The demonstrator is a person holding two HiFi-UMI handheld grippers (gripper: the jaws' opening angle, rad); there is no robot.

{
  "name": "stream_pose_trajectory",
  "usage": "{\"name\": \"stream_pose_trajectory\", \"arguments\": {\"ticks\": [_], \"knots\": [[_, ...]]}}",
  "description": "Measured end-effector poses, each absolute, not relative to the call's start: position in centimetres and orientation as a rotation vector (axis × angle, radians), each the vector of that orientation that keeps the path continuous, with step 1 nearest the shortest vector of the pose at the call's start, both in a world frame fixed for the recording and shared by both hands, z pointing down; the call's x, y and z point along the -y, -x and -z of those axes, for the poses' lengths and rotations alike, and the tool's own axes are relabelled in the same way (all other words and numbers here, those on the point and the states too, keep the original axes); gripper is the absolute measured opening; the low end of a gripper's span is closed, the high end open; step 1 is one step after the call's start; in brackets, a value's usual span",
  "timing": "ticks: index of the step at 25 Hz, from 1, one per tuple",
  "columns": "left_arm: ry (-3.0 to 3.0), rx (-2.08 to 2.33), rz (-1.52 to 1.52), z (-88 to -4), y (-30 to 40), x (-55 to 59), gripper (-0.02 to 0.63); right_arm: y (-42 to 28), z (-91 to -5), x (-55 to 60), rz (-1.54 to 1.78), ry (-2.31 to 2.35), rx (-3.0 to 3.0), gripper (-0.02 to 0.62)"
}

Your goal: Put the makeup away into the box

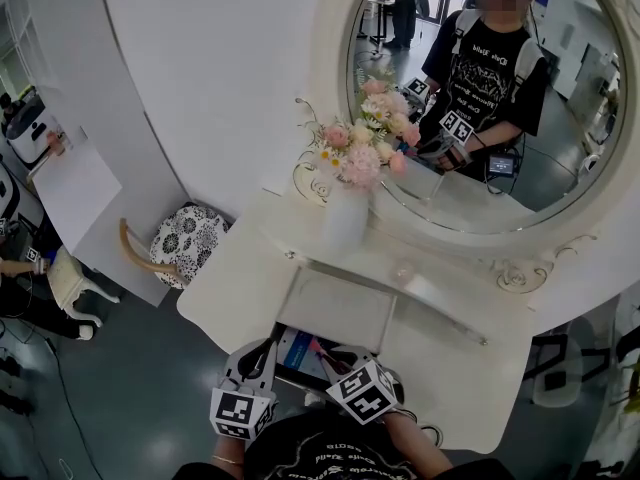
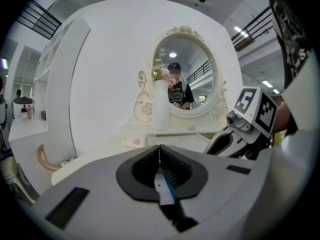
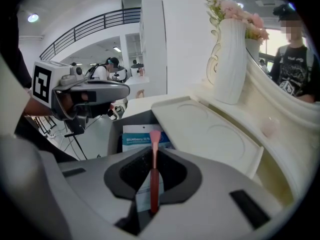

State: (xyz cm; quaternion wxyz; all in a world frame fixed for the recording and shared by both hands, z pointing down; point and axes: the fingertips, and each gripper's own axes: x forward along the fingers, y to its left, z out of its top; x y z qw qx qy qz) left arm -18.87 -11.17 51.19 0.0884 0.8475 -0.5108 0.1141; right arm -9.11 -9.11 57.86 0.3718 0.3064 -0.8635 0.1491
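My right gripper [image 1: 322, 354] [image 3: 154, 151] is shut on a thin pink makeup brush [image 3: 154, 176] whose flat tip sticks out past the jaws. It points down over an open grey box [image 3: 116, 134] at the table's front edge. A blue and white packet [image 3: 141, 140] [image 1: 297, 352] lies inside the box. The left gripper [image 1: 262, 360] [image 2: 160, 151] hangs at the box's left side with its tips touching. A sliver of blue and white shows through the gap behind its tips. I cannot tell if it grips anything.
A white panel with round recesses [image 3: 210, 129] lies just behind the box. Farther back stand a white vase of flowers [image 1: 347, 213], a small round pale item [image 1: 403, 268] and the oval mirror [image 1: 480, 98]. A patterned stool [image 1: 188, 240] sits on the floor at the left.
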Motion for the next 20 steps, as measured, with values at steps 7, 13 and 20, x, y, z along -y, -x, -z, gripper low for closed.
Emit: {"name": "stream_pose_trajectory", "arguments": {"ticks": [7,13,20], "knots": [[-2.526,1.514,-0.346,-51.3,18.7,11.0,0.015,9.5,-58.5,9.0,-0.364,-0.769,2.197,0.051],[-2.528,1.513,-0.338,-51.2,18.7,11.2,0.016,9.9,-58.9,9.7,-0.364,-0.769,2.183,0.051],[-2.525,1.506,-0.339,-51.3,18.7,11.3,0.015,10.8,-59.8,9.7,-0.365,-0.757,2.164,0.052]]}}
